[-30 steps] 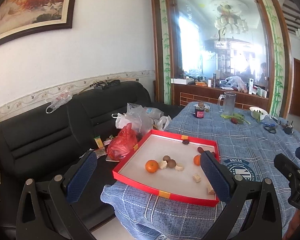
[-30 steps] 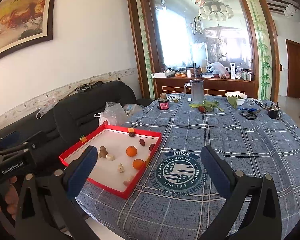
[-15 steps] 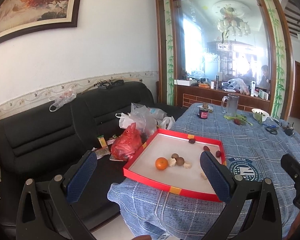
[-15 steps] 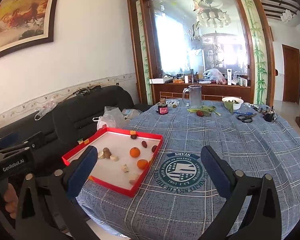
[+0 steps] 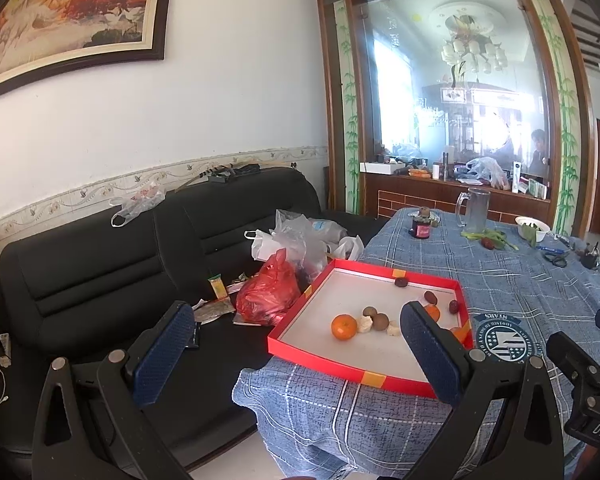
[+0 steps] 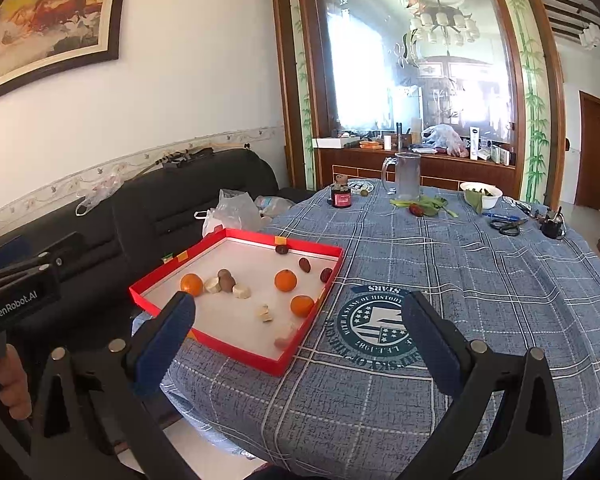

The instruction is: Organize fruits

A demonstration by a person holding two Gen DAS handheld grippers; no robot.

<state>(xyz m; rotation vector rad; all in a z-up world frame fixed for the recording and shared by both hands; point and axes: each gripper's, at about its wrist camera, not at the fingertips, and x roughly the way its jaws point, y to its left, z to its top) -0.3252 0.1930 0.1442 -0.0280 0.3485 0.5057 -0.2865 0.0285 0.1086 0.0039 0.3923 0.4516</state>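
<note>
Red tray (image 6: 304, 249) at left edge of table (image 6: 480, 280), near corner overhanging; holds three oranges (image 6: 285, 280), brown fruits (image 6: 226, 279), dark dates (image 6: 304, 265) and pale pieces (image 6: 241, 291), scattered, unsorted. Left gripper (image 5: 292, 356) spread wide, empty, held short of tray. Right gripper (image 6: 296, 344) likewise spread, empty, over near edge, likely poised for reaching.
</note>
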